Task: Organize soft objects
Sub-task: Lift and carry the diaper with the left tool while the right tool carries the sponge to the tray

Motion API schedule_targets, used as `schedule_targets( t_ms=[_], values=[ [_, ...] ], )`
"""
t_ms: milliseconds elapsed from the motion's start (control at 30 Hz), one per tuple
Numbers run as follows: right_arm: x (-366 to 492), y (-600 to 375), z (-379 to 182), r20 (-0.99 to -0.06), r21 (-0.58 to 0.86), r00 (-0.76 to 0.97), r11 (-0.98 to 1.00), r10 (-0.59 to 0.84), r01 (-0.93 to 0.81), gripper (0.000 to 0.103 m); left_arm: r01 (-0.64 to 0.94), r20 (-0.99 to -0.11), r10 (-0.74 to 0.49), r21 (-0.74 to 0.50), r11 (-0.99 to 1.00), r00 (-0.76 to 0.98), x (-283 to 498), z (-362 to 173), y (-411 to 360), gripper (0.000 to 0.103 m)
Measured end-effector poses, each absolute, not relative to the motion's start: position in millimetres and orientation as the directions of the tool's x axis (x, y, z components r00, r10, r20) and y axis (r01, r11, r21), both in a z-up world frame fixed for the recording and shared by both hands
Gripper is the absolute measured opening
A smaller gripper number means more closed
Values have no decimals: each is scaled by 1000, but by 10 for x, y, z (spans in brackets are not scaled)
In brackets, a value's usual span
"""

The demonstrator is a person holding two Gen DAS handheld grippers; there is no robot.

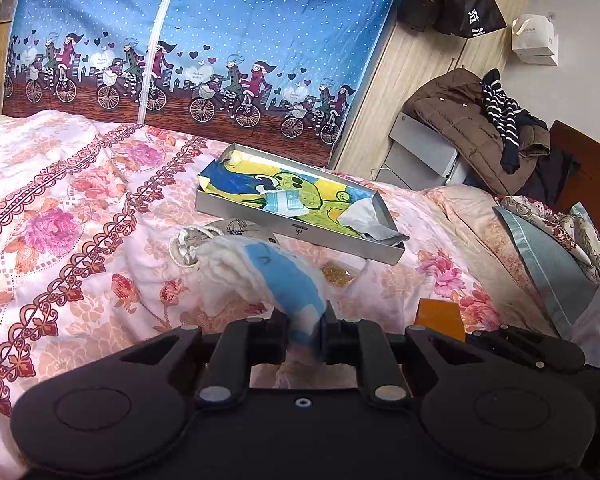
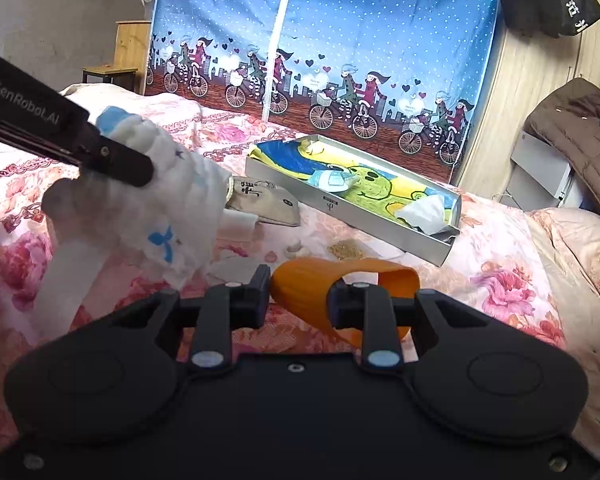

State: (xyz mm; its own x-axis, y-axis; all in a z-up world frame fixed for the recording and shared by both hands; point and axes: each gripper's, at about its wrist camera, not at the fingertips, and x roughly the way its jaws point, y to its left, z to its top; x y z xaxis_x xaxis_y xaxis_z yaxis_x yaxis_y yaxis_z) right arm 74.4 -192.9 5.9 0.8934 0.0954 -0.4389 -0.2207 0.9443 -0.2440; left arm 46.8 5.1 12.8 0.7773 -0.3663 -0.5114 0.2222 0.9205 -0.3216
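My left gripper is shut on a white and blue padded cloth, held above the flowered bedspread. In the right wrist view the same cloth hangs at the left from a black finger of that gripper. My right gripper is shut on a soft orange loop, lifted just off the bed. The orange loop also shows in the left wrist view, low and to the right. Ahead lies a shallow grey box holding a yellow, blue and green cartoon cloth and crumpled white pieces.
A beige drawstring pouch lies in front of the box on the bedspread. Behind the bed stands a blue fabric wardrobe. At right, a brown coat lies on grey boxes, with pillows below.
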Motion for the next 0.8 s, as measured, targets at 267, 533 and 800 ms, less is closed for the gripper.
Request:
schedule_targets(
  t_ms=[267, 533, 800],
  values=[
    [916, -1831, -161, -558, -227, 826, 943, 78, -243, 44, 201, -542, -367, -341, 918, 756, 540, -76, 45, 16],
    [914, -1680, -274, -592, -318, 806, 917, 4, -239, 69, 204, -534, -375, -352, 913, 758, 539, -153, 109, 16],
    [919, -1554, -391, -646, -409, 758, 879, -89, -246, 70, 200, -534, -376, -359, 912, 757, 551, -196, 151, 16]
  ],
)
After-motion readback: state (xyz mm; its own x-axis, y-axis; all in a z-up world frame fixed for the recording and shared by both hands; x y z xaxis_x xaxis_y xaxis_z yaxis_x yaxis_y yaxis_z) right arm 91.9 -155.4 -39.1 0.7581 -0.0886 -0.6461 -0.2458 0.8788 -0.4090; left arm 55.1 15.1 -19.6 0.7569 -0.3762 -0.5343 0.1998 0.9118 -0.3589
